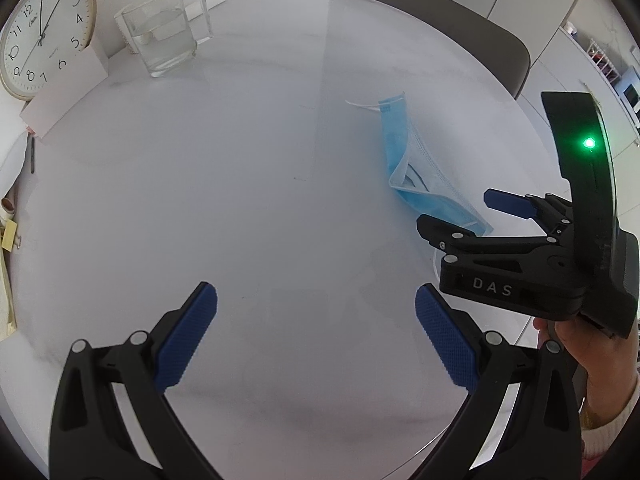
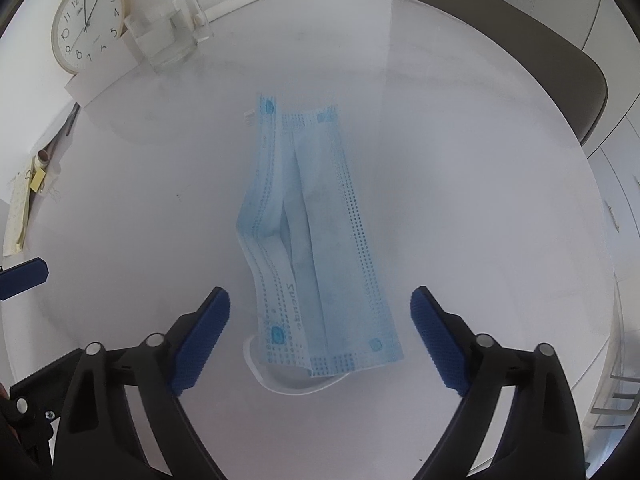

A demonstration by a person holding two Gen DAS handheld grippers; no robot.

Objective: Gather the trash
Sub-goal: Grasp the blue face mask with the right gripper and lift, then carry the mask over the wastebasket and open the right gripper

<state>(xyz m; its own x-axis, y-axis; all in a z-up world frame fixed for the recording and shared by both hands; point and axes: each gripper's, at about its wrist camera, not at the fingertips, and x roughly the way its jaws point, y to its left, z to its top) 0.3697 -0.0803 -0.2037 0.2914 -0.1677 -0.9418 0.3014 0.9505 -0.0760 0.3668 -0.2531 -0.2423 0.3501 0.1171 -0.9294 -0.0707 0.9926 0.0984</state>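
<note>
Right gripper [image 2: 320, 334] agape over face mask [image 2: 312, 236] | left gripper [image 1: 316, 332] agape — bare | clock [image 2: 90, 22], jug [image 1: 166, 34] far.

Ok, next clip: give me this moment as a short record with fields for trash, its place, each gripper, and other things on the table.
trash: blue face mask, folded, flat
place: on the white round table, between the right gripper's fingers, untouched
right gripper: open, over the mask's near end
left gripper: open, over bare table, nothing between its fingers
others: clock, glass jug, papers at the far left
chair: behind the table
</note>
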